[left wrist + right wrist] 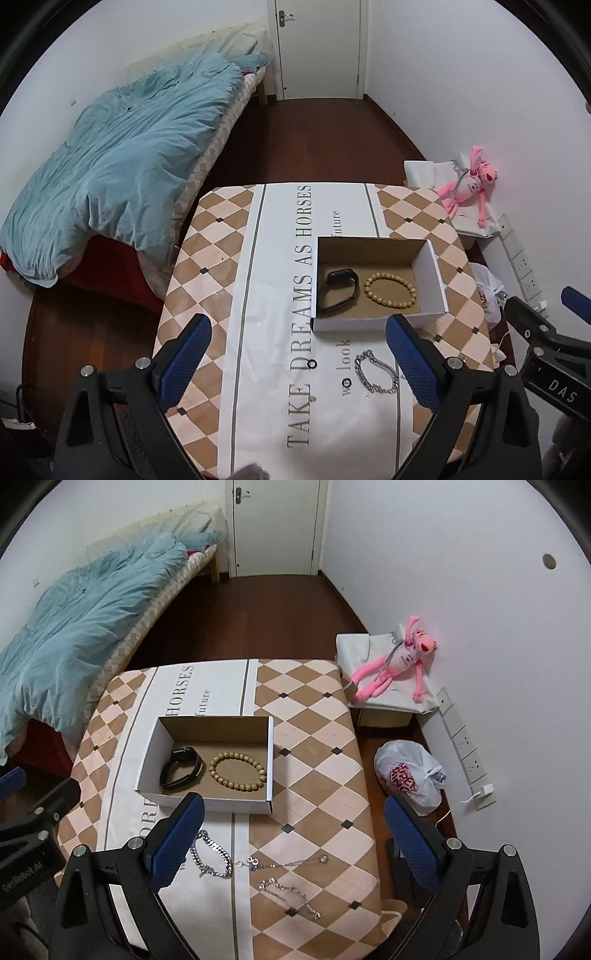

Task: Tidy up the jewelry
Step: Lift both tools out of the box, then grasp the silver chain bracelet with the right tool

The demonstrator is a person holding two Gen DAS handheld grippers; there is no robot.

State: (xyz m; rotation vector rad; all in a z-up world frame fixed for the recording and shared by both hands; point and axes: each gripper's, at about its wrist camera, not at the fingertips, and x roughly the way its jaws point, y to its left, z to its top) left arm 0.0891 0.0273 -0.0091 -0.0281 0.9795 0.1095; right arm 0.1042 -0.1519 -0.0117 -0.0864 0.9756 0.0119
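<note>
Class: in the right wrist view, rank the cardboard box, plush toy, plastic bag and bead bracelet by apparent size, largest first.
1. Cardboard box
2. Pink plush toy and white plastic bag: too alike to rank, and at different distances from the camera.
3. Bead bracelet

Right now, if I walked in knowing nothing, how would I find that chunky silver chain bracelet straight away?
Start at the open cardboard box on the checked tablecloth. Just outside its near wall, on the white printed strip, lies the chunky chain bracelet, between the box and the grippers. Unlike the two thin chains beside it, its links are broad and heavy, and unlike the bead bracelet, it lies outside the box.
</note>
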